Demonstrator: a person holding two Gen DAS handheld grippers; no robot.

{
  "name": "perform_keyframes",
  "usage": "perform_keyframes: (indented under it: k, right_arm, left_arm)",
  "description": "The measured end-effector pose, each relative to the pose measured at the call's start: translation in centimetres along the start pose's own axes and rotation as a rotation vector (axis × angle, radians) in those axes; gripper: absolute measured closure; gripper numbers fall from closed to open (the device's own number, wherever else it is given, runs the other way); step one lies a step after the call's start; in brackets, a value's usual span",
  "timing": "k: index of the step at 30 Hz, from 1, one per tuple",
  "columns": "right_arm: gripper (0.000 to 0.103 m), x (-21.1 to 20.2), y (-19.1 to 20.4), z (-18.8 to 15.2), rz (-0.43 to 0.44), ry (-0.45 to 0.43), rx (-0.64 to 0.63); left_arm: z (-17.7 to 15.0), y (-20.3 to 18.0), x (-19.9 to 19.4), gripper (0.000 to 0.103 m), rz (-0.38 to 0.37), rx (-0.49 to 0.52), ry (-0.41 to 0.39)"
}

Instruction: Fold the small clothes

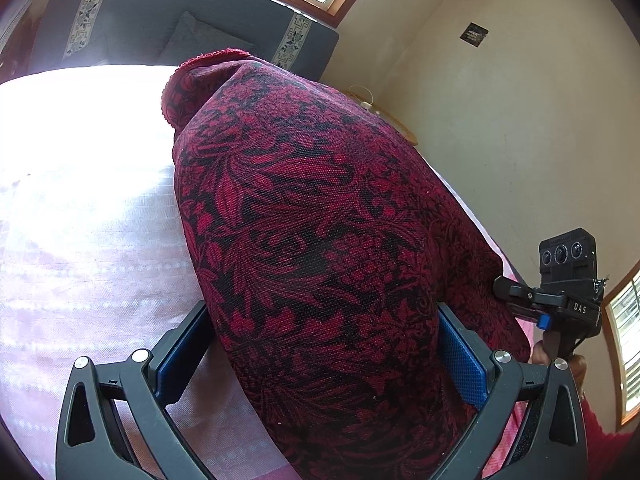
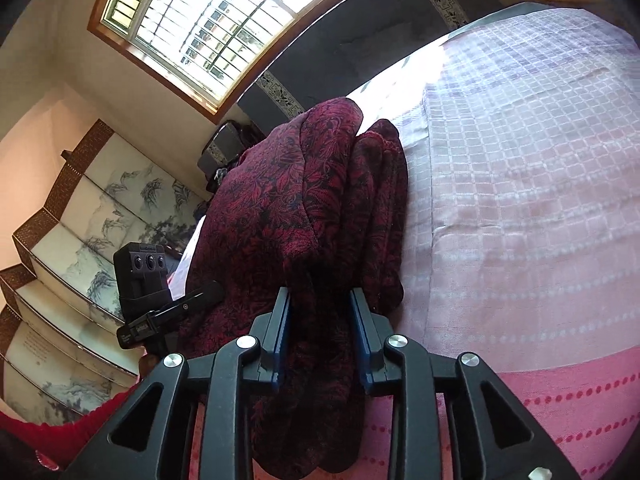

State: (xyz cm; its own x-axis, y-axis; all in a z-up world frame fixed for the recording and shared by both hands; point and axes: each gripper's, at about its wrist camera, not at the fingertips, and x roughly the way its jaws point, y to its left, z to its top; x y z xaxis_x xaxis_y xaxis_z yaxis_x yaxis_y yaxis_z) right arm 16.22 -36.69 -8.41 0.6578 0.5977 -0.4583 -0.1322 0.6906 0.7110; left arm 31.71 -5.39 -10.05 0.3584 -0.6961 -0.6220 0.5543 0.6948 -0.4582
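A dark red garment (image 1: 316,216) with a black leaf pattern hangs between both grippers over the bed. In the left wrist view my left gripper (image 1: 320,344) stands wide, its blue pads (image 1: 464,360) on either side of a broad fold of the cloth. In the right wrist view my right gripper (image 2: 320,320) is closed on a bunched part of the same garment (image 2: 320,208), which drapes forward and down past the fingers. The right gripper (image 1: 560,300) shows at the right edge of the left view; the left gripper (image 2: 160,308) shows at the left of the right view.
A pale lilac checked bedspread (image 2: 520,160) covers the bed, with a pink dotted cloth (image 2: 560,420) near me. A dark headboard (image 1: 180,12) and window (image 2: 208,24) lie beyond. A painted folding screen (image 2: 80,240) stands left, a cream wall (image 1: 500,120) right.
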Motion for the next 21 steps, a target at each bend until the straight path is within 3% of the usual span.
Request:
perform_keyframes:
  k: [1,2,12,17,21]
  right_arm:
    - [0.035,-0.5,-0.1,0.1,-0.007,-0.01,0.008]
    - [0.029,-0.8,-0.2,0.1,-0.018,-0.018,0.008]
    - [0.028,3.2,-0.3,1.6,-0.05,0.118,-0.012]
    - [0.027,5.3,-0.9,3.4,0.015,0.16,0.004]
    - [0.021,6.7,-0.6,4.5,0.06,0.203,-0.013]
  left_arm:
    - [0.0,0.0,0.0,0.0,-0.001,0.0,0.0]
    - [-0.1,0.1,0.1,0.0,-0.002,0.0,0.0]
    - [-0.3,0.4,0.0,0.0,-0.01,-0.002,0.0]
    - [-0.3,0.1,-0.1,0.0,-0.004,0.007,0.005]
    - [-0.4,-0.4,-0.1,0.0,0.013,0.021,0.01]
